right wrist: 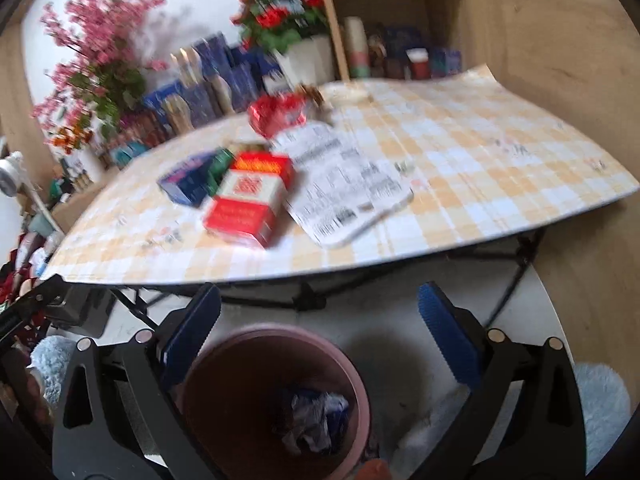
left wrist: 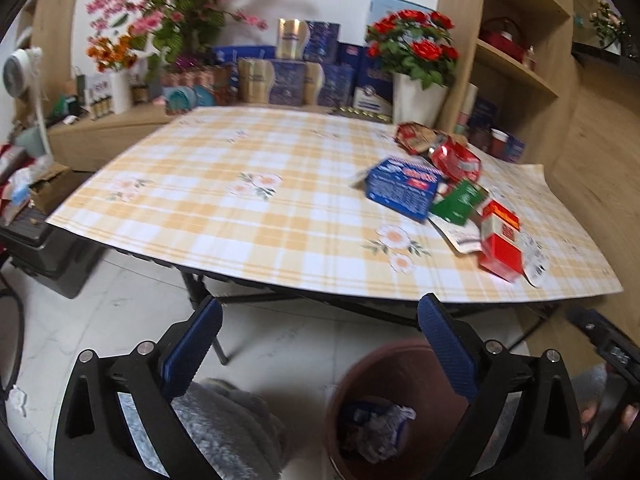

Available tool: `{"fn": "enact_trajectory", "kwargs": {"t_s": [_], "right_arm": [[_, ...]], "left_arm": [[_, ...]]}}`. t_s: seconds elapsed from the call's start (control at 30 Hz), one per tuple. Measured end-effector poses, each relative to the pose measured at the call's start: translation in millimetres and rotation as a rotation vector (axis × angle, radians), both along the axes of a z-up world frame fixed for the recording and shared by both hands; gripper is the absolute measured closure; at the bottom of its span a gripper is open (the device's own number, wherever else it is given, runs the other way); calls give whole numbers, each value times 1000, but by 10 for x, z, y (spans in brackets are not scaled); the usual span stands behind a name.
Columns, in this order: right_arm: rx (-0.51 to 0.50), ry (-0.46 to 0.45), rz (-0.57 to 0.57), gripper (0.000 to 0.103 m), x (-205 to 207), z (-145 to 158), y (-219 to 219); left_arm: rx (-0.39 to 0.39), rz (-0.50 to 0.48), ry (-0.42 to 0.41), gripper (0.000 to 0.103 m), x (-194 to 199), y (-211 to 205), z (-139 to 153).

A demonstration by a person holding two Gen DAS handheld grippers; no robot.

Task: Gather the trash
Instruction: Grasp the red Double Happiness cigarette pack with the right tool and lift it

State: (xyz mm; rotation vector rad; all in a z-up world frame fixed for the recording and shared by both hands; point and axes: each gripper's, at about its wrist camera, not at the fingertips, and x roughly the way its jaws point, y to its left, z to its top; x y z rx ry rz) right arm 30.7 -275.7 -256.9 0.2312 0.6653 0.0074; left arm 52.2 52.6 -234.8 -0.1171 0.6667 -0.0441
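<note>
Two grippers hang over a round, reddish-brown plastic bin point(right wrist: 276, 400) on the pale tiled floor point(left wrist: 100, 320), in front of a folding counter point(left wrist: 240, 200) draped in a yellow-and-white checked cloth printed with flowers. The left gripper point(left wrist: 320, 344) has its jaws spread wide with nothing between them; ribbed blue pads face each other from black, angular fingers. In its view the bin sits low and to the right, partly behind the right-hand finger. The right gripper point(right wrist: 320, 336) is likewise released and empty, its jaws standing directly above the bin's mouth. Both point downward at a slant toward the floor and the counter's near edge.

Crumpled wrappers point(right wrist: 316, 420), silver and blue, lie at the bin's bottom. More trash is clustered on the counter's right side: a blue carton point(left wrist: 404, 188), a green packet point(left wrist: 460, 202), a red-and-white box point(left wrist: 500, 240), a flat white printed sheet point(right wrist: 344, 184) and crinkled red foil wrappers point(left wrist: 456, 160). All of it lies well beyond the jaws. A fuzzy grey slipper point(left wrist: 224, 428) shows beneath the left gripper. Potted red roses point(left wrist: 416, 48) stand behind the counter.
</note>
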Motion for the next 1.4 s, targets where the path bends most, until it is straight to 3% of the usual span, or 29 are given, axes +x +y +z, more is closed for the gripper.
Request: {"fn": "enact_trajectory", "kwargs": {"t_s": [0.2, 0.3, 0.4, 0.53, 0.83, 1.17, 1.23, 1.37, 1.4], "right_arm": [[26, -37, -48, 6, 46, 43, -85], [13, 14, -30, 6, 149, 36, -71], [-67, 68, -37, 6, 263, 44, 0], [-58, 120, -20, 6, 462, 40, 5], [5, 112, 9, 6, 1003, 107, 259], [-52, 128, 14, 6, 1419, 21, 581], [-61, 138, 18, 10, 1457, -15, 596], [-78, 165, 36, 36, 1479, -79, 586], [-80, 157, 44, 38, 1458, -72, 573]], "left_arm": [[18, 32, -10, 6, 27, 27, 6], [16, 29, -6, 6, 60, 25, -9], [11, 26, 1, 6, 93, 23, -29], [-7, 25, 3, 6, 121, 41, -46], [-51, 21, -5, 6, 154, 40, -21], [-84, 0, 10, 6, 226, 17, -39], [-87, -3, 14, 6, 238, 11, -46], [-85, -14, 20, 6, 255, -22, -59], [-83, -19, 22, 6, 259, -36, -63]]}}
